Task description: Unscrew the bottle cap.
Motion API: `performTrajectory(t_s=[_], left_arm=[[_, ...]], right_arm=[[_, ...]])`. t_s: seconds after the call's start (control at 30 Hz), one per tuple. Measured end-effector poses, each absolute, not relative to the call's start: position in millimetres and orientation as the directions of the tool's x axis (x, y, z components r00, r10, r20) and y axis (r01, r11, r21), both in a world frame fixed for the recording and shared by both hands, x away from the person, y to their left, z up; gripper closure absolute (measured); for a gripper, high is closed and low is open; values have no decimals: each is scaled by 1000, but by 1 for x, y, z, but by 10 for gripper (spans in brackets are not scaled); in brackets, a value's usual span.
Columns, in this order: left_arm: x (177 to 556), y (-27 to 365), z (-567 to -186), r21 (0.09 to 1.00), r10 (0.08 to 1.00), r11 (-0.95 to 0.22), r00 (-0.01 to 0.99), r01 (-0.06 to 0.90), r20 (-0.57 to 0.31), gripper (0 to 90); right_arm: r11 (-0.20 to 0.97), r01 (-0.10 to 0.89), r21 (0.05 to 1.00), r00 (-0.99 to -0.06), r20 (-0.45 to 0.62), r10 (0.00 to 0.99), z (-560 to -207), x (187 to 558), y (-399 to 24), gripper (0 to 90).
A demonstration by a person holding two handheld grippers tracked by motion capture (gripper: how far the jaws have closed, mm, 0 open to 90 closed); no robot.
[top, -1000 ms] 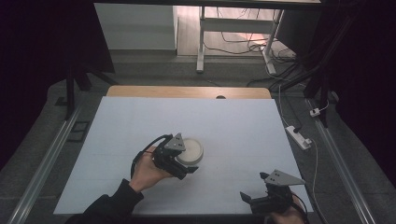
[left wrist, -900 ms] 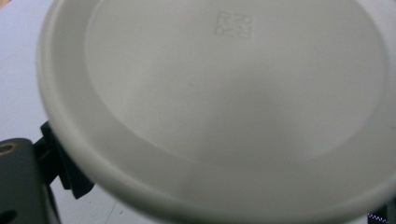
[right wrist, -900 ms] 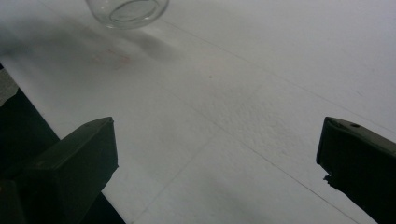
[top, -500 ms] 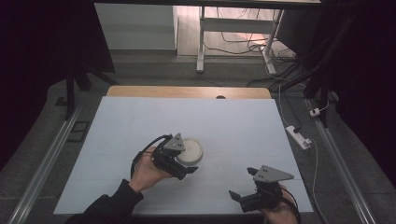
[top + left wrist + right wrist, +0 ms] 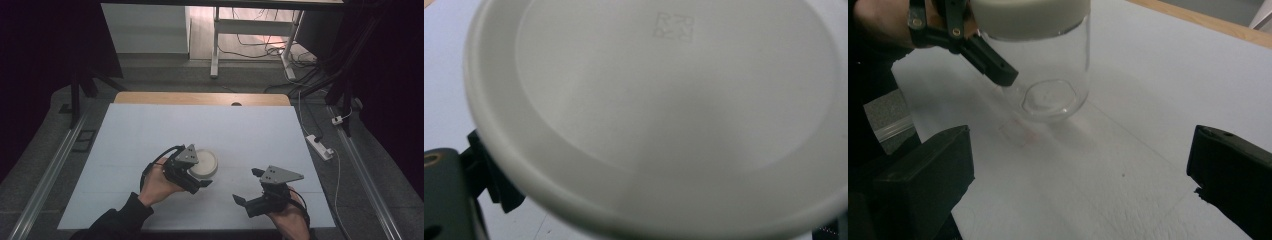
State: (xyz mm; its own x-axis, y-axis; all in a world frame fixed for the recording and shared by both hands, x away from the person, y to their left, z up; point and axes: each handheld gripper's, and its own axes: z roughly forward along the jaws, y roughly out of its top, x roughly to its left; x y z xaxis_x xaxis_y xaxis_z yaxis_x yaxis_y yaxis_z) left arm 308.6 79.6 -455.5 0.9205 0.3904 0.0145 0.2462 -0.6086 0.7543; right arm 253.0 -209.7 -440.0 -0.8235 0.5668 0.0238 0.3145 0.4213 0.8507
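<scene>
Two grippers are at work at the near side of the table, and we begin with the left gripper (image 5: 192, 172), which a hand (image 5: 159, 184) holds low over the white sheet (image 5: 150, 135). Its black jaws sit on either side of a clear glass jar (image 5: 1050, 75) just under the jar's cream-white lid (image 5: 202, 162); in the right gripper view one jaw lies against the glass below the lid, though we cannot tell whether the jaws actually press the jar or merely flank it. From the left gripper view we look almost straight down on the lid (image 5: 664, 110), with a faint square code stamped near its far edge and a black jaw tip showing beneath the rim at lower left. We see the jar standing upright on the sheet, roughly at the middle of the table and slightly to its near side. Moving outward, the right gripper (image 5: 252, 192) is held near the table's front edge, to the right of the jar and apart from it, its jaws spread wide with nothing between them and pointed toward the jar. Beyond the sheet a strip of bare wooden tabletop (image 5: 200, 98) shows along the far edge, and a white power strip (image 5: 320, 146) lies on the floor to the right.
</scene>
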Motion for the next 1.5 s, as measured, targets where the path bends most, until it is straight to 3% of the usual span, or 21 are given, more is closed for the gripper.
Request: performTrajectory(t_s=[0.73,1.5], left_arm=[[308,79,-454,757,349,-614,937,225,4,74],[304,76,-452,749,290,-637,957,185,9,74]], right_arm=[[430,312,847,-841,36,539,-425,280,-166,0],[458,247,854,-906,36,421,-420,297,-117,0]])
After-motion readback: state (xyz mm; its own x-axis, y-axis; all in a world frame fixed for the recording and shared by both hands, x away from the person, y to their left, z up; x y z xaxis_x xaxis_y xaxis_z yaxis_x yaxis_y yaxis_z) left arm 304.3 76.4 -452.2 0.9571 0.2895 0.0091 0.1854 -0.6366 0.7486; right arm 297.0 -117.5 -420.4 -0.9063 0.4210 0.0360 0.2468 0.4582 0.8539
